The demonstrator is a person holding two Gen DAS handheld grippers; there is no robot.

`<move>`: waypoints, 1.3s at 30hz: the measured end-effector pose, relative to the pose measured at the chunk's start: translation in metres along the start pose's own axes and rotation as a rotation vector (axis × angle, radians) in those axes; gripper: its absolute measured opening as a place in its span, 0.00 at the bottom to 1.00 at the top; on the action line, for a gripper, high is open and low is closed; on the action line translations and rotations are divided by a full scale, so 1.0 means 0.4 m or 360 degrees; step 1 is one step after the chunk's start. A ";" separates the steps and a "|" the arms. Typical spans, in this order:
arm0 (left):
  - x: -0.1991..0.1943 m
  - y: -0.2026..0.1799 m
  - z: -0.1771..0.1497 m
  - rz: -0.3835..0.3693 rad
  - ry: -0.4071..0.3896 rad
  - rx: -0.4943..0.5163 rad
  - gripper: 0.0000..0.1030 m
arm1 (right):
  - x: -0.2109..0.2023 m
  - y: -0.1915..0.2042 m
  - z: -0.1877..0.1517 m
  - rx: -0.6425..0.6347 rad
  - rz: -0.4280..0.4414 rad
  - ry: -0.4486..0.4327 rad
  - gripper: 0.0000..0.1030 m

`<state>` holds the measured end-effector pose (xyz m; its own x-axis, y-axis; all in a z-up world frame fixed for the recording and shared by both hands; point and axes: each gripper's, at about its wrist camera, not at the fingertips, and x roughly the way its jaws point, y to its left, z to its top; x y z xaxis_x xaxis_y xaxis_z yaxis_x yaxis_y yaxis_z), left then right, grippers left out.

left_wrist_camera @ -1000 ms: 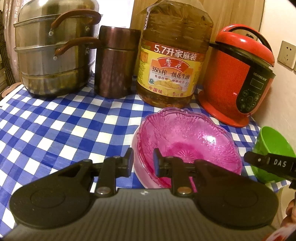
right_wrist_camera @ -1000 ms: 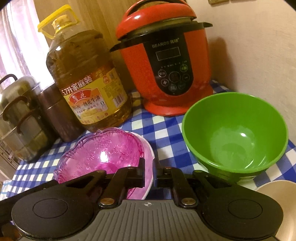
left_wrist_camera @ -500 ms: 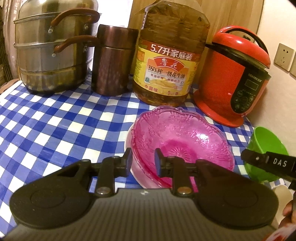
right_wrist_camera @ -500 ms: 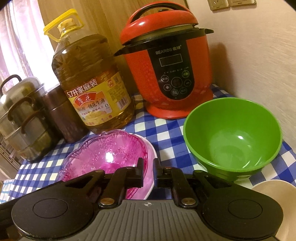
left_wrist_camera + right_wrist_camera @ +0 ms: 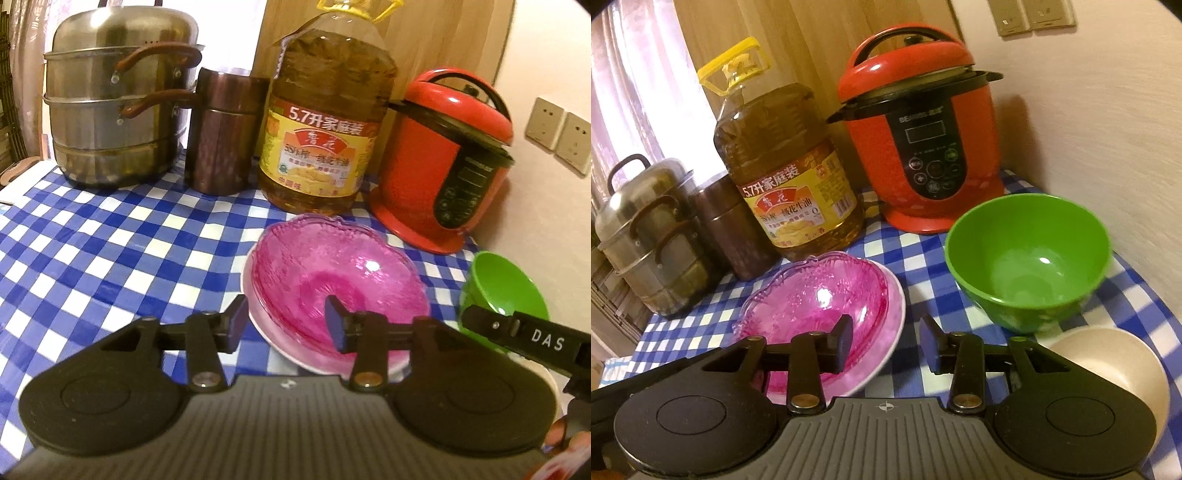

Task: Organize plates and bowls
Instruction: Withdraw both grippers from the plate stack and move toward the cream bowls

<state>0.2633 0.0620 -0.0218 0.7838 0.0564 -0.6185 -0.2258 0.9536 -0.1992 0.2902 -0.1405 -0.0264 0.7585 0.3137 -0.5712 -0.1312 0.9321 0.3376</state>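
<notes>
Both grippers had pulled back and up from a second earlier, their jaws spreading apart. Low in the frame, the left gripper [image 5: 282,323] was opening, gripping nothing, with the near rim of the pink glass bowl [image 5: 332,273] showing in its gap. That bowl sat in a white plate [image 5: 886,347] at centre. The right gripper [image 5: 884,343] was opening too, empty, over the checked cloth [image 5: 110,251]. At right stood the green bowl [image 5: 1030,258], a beige bowl [image 5: 1108,362] nearer. Behind stood an oil bottle [image 5: 325,122] and red cooker [image 5: 923,133].

Glass bowl [image 5: 340,269] in plate [image 5: 275,336]
</notes>
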 end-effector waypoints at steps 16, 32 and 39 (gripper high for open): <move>-0.223 -0.064 -0.077 -0.0074 0.0084 0.0043 0.59 | -0.264 -0.011 -0.071 -0.0036 -0.0130 0.0150 0.42; -0.382 -0.159 -0.180 -0.0190 0.0185 0.0143 0.62 | -0.535 -0.097 -0.144 -0.0057 -0.0293 0.0186 0.55; -0.427 -0.226 -0.203 -0.0274 0.0193 0.0205 0.62 | -0.600 -0.144 -0.150 -0.0035 -0.0371 0.0189 0.55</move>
<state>0.1027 -0.0577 0.0402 0.7276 -0.1383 -0.6719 -0.0135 0.9764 -0.2156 0.0777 -0.2587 0.0464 0.6898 0.1076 -0.7159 0.0237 0.9850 0.1709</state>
